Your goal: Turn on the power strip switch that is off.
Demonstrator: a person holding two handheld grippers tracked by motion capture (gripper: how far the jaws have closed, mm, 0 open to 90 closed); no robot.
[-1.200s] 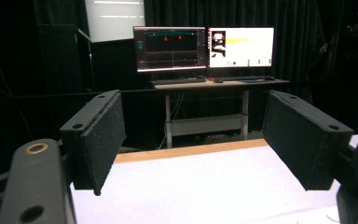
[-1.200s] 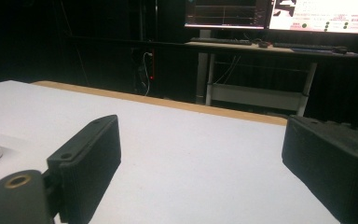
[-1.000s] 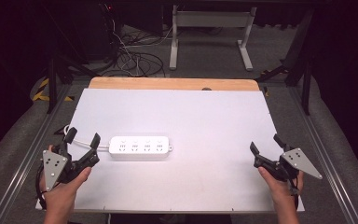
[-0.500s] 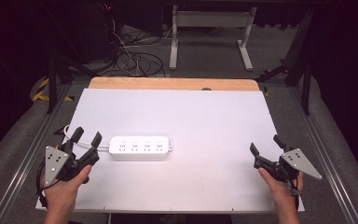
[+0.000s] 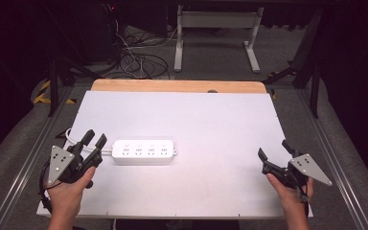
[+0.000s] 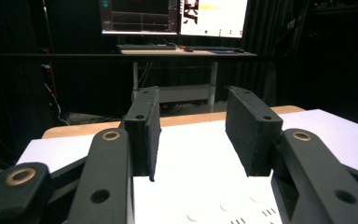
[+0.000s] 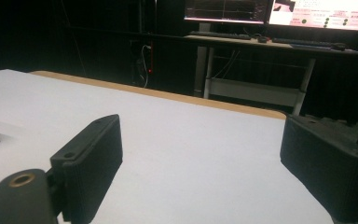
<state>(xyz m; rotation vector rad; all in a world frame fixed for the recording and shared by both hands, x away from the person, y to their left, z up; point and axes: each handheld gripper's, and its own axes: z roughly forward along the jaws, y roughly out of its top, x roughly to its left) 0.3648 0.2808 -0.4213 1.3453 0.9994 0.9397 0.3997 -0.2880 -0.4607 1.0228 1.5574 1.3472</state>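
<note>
Left tool [image 5: 92, 143] is sitting at the 9 o'clock end of the white power strip [image 5: 143, 152], which is lying flat on the white surface [image 5: 211, 120], toward its 8 o'clock part, long axis running 9 to 3. The strip's white cord [image 5: 69, 136] is trailing off past the left tool toward 10 o'clock.

In the left gripper view the left tool [image 6: 198, 135] is standing part-open, its pads apart with nothing pressed between them; the strip's end [image 6: 205, 200] is showing low between the arms, with the pads looking to be just past it.

Right tool [image 5: 274, 154] is resting wide open near the surface's 4 o'clock corner, well apart from the strip, gripping nothing; in the right gripper view [image 7: 200, 158] bare surface is lying between its pads.

Judgement on the step: the person is probably lining up a pinch on the strip's end. Doing it well is calling for lowering the pads squarely over the two long sides, clear of the cord, before squeezing; a skewed bite is likely to make the light casing pivot.

Against the earlier frames: the left tool's jaws have just been closing, visibly narrower now, with no grip on the strip yet. Both hands and the strip are staying where they were.
</note>
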